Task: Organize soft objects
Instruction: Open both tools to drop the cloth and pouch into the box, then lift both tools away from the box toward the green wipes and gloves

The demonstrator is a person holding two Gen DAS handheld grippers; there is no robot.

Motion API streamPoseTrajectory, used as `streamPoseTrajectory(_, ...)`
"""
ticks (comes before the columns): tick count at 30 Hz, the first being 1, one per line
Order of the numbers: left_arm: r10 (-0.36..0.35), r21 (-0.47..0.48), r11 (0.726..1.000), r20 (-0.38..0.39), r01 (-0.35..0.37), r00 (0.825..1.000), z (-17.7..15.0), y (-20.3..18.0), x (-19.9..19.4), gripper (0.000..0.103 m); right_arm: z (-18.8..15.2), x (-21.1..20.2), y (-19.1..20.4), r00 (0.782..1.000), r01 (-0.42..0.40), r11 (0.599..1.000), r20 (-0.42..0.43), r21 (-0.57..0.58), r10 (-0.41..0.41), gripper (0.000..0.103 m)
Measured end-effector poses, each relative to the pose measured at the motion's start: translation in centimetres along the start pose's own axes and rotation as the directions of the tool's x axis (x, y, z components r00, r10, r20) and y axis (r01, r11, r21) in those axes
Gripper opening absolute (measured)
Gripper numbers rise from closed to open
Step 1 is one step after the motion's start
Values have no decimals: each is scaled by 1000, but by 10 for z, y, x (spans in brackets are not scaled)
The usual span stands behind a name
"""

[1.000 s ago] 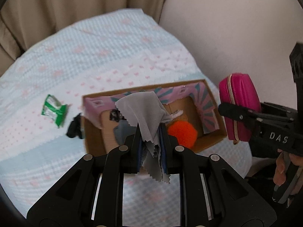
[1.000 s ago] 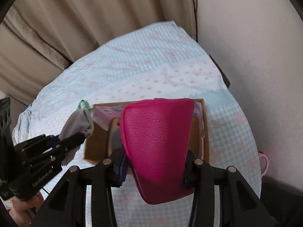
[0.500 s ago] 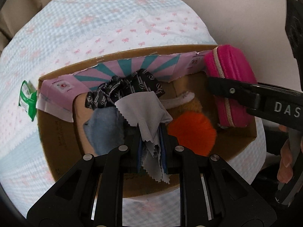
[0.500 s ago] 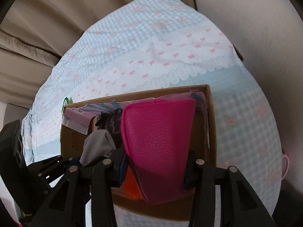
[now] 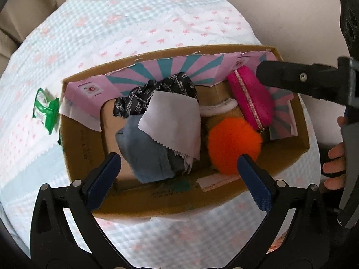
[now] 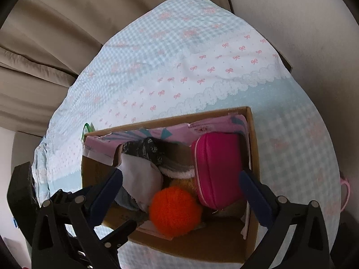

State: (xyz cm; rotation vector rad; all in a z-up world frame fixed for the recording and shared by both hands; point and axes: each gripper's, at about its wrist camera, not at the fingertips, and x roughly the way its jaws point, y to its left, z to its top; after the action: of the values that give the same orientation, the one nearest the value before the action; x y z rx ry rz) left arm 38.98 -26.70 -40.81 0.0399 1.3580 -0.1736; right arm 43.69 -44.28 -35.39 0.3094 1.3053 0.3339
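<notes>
A gingham tablecloth (image 5: 157, 15) carries an open cardboard box (image 5: 224, 199). Over it the left gripper (image 5: 179, 163) and right gripper (image 6: 180, 176) have just sprung wide, both released. Inside lie the pink zip pouch (image 6: 216, 168), pale grey cloth (image 5: 172, 121) and orange pompom (image 5: 233, 143). A green packet (image 5: 46, 112) sits outside.
</notes>
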Motion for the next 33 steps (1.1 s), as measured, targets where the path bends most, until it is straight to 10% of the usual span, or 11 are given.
streamPoseTrajectory(19,-5,-25,1000,168,9,986,-14,13,-114,103,-24,-84,60,988,96,989,130,-110,-81,103)
streamPoseTrajectory(33,12,-56,998,395,12,919,-84,69,-245,103,-97,-177,164,915,257,946,365,-195,-173,103)
